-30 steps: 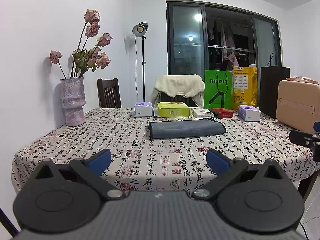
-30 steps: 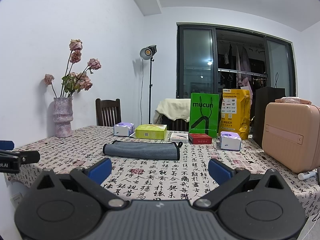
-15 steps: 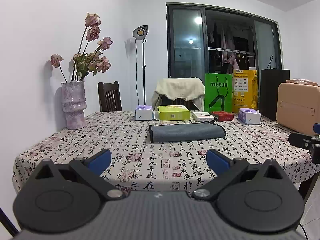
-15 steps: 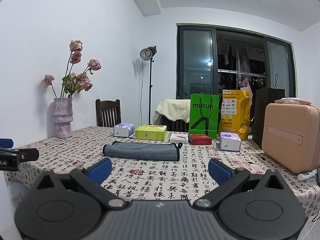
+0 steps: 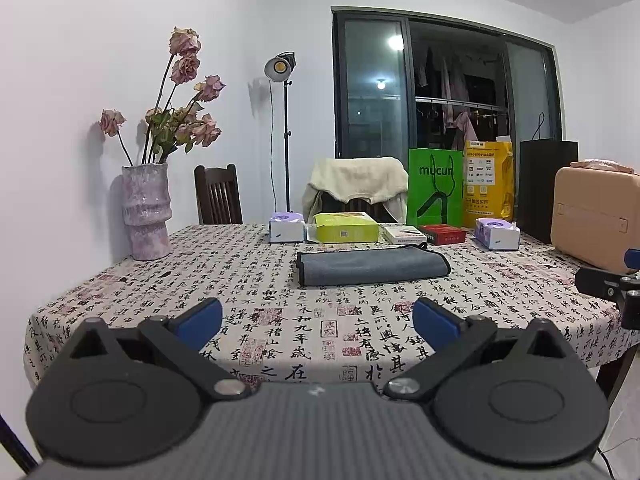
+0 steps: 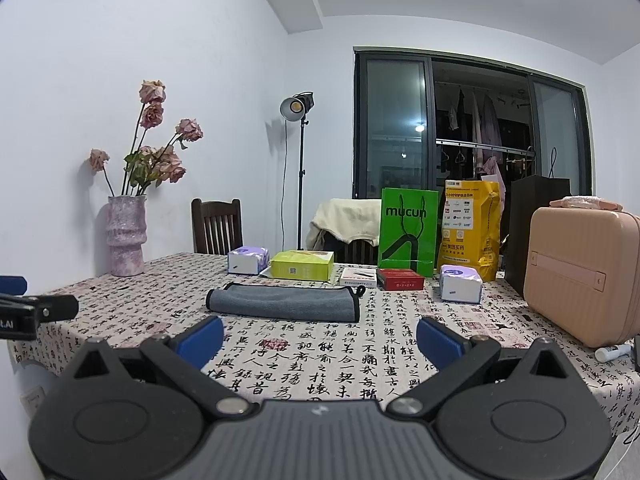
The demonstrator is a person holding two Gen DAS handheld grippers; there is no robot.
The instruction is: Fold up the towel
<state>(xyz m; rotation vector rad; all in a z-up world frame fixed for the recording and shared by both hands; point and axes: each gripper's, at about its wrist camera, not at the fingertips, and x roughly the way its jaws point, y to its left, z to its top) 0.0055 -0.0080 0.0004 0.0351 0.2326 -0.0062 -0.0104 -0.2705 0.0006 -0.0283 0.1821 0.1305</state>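
Observation:
A grey towel [image 5: 372, 266] lies folded into a long flat strip on the table with the calligraphy cloth [image 5: 280, 320], toward the far middle. It also shows in the right wrist view [image 6: 282, 302]. My left gripper [image 5: 317, 322] is open and empty, held off the table's near edge, well short of the towel. My right gripper [image 6: 319, 338] is open and empty, also back from the towel. Each gripper's tip shows at the edge of the other's view.
A pink vase with dried roses [image 5: 146, 210] stands at the far left. Tissue packs, a yellow-green box [image 5: 346, 230], small boxes and shopping bags line the back. A pink suitcase [image 6: 582, 272] stands at the right. Chairs stand behind the table.
The left gripper has dropped lower and drawn back a little, so the table looks flatter and farther. The right gripper has barely moved. The towel lies as before.

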